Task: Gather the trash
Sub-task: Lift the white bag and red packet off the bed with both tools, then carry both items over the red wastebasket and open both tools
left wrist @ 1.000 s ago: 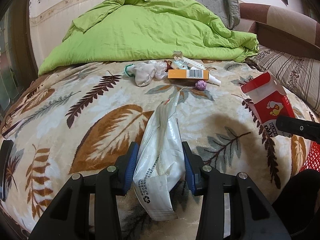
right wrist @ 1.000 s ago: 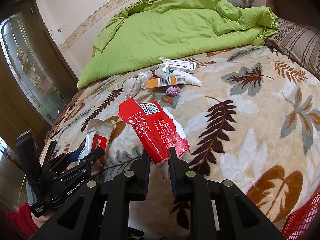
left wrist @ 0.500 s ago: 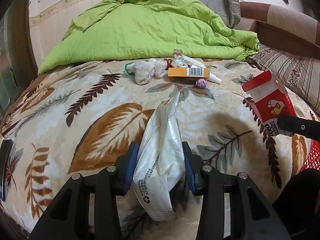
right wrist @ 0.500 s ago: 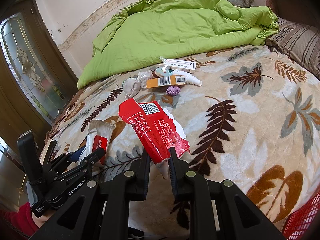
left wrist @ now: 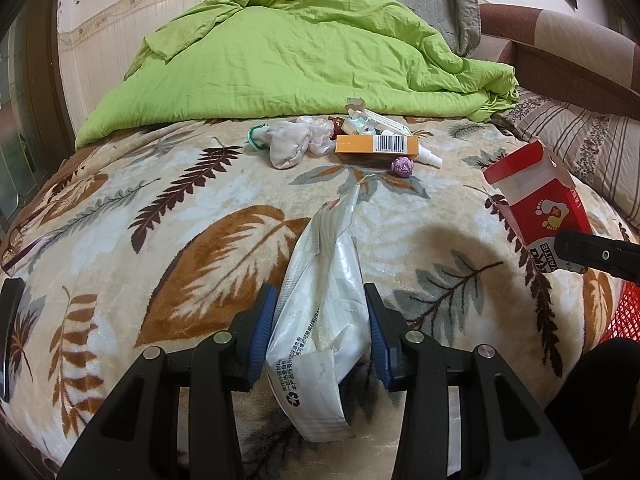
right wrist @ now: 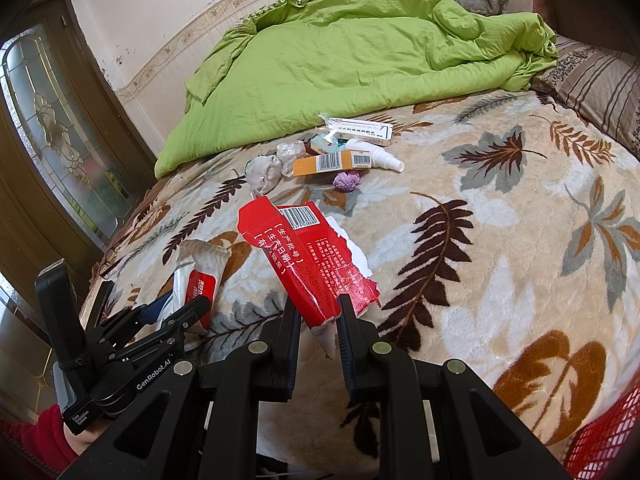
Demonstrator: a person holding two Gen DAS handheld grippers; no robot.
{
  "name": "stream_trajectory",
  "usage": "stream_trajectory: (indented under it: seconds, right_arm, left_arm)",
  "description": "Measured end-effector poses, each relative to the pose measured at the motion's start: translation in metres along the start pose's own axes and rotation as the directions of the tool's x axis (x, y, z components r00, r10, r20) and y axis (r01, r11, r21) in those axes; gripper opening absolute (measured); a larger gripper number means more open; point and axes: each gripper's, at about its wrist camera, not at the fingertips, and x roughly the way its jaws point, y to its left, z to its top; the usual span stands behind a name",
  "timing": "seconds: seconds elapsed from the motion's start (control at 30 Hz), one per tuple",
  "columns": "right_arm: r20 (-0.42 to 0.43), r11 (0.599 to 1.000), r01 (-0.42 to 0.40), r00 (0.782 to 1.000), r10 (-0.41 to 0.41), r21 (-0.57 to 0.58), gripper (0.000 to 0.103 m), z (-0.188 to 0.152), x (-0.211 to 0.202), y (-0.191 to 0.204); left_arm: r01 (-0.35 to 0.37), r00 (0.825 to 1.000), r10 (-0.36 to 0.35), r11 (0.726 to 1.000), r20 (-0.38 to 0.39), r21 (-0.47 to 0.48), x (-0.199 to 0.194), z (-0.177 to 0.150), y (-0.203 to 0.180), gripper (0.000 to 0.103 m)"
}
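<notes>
Nothing has moved appreciably since the earlier frames: both grippers keep their loads above the leaf-patterned blanket point(left wrist: 120, 216), and the left wrist view has drifted only slightly. Left gripper point(left wrist: 320, 332): jaws closed about halfway, its blue pads point(left wrist: 262, 328) pressing both sides of a white plastic wrapper point(left wrist: 320, 304), which runs from 6 o'clock up toward the frame centre, with its printed end hanging below the jaws. Right gripper point(right wrist: 316, 324): jaws nearly closed, pinching the torn lower end of a red carton point(right wrist: 304, 256) that tilts toward 11 o'clock; in the left wrist view the same carton appears at 3 o'clock with its open mouth uppermost. Remaining trash lies clustered at 12 o'clock of the left wrist view, just in front of the green duvet point(left wrist: 296, 60): an orange box point(left wrist: 376, 145) with a barcode, a small white bottle point(left wrist: 430, 157) touching its right end, a purple crumpled ball point(left wrist: 402, 167) just in front of it, a grey wad point(left wrist: 288, 144) at its left, clear crumpled plastic point(left wrist: 318, 132) between wad and box, and a long white box point(right wrist: 360, 126) behind it. Red mesh basket point(right wrist: 604, 444): at 4 o'clock of the right wrist view, at the bed edge. A red sleeve point(right wrist: 36, 440) shows at 8 o'clock behind the left gripper.
</notes>
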Motion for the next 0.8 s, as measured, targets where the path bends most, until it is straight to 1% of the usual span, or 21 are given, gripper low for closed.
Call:
stream_trajectory:
  seconds: [0.17, 0.3, 0.4, 0.47, 0.53, 0.57, 0.6, 0.63, 0.67, 0.7, 0.8]
  right_arm:
    - [-0.001, 1.000, -0.002, 1.000, 0.002, 0.002, 0.019, 0.000, 0.000, 0.000]
    - [0.015, 0.999, -0.020, 1.000, 0.019, 0.042, 0.019, 0.000, -0.005, -0.006]
    - [0.023, 0.993, -0.057, 0.998, 0.055, 0.103, 0.019, -0.004, -0.019, -0.016]
    - [0.027, 0.988, -0.065, 0.998, 0.062, 0.142, 0.019, -0.009, -0.036, -0.025]
    - [0.038, 0.982, -0.072, 0.997, 0.067, 0.173, 0.019, -0.011, -0.053, -0.034]
    - [0.057, 0.978, -0.071, 0.996, 0.061, 0.195, 0.019, -0.014, -0.069, -0.042]
    - [0.071, 0.976, -0.068, 0.996, 0.055, 0.207, 0.019, -0.014, -0.079, -0.046]
    - [0.090, 0.973, -0.062, 0.995, 0.043, 0.220, 0.019, -0.016, -0.092, -0.053]
    - [0.117, 0.969, -0.050, 0.993, 0.022, 0.242, 0.019, -0.018, -0.111, -0.062]
    - [0.135, 0.965, -0.040, 0.991, 0.005, 0.259, 0.019, -0.020, -0.124, -0.070]
    - [0.188, 0.946, 0.003, 0.980, -0.068, 0.324, 0.019, -0.030, -0.166, -0.099]
  left_arm:
    - [0.013, 1.000, -0.013, 1.000, 0.003, -0.006, 0.000, 0.000, 0.001, 0.042]
    - [0.072, 0.997, -0.072, 0.997, 0.024, -0.015, -0.004, -0.001, -0.001, 0.042]
    - [0.117, 0.993, -0.117, 0.993, 0.018, 0.016, -0.009, -0.003, -0.012, 0.042]
    - [0.143, 0.990, -0.144, 0.989, 0.014, 0.041, -0.015, -0.001, -0.020, 0.042]
    - [0.189, 0.982, -0.190, 0.980, 0.006, 0.067, -0.023, 0.003, -0.033, 0.042]
    - [0.209, 0.978, -0.210, 0.975, 0.004, 0.081, -0.027, 0.005, -0.040, 0.042]
    - [0.234, 0.972, -0.235, 0.967, 0.002, 0.099, -0.031, 0.008, -0.050, 0.042]
    - [0.269, 0.963, -0.271, 0.955, -0.001, 0.124, -0.038, 0.011, -0.064, 0.042]
    - [0.290, 0.956, -0.293, 0.947, -0.001, 0.138, -0.042, 0.014, -0.072, 0.042]
    - [0.316, 0.948, -0.320, 0.936, -0.001, 0.158, -0.048, 0.018, -0.084, 0.042]
    - [0.413, 0.908, -0.417, 0.887, -0.023, 0.208, -0.065, 0.030, -0.127, 0.042]
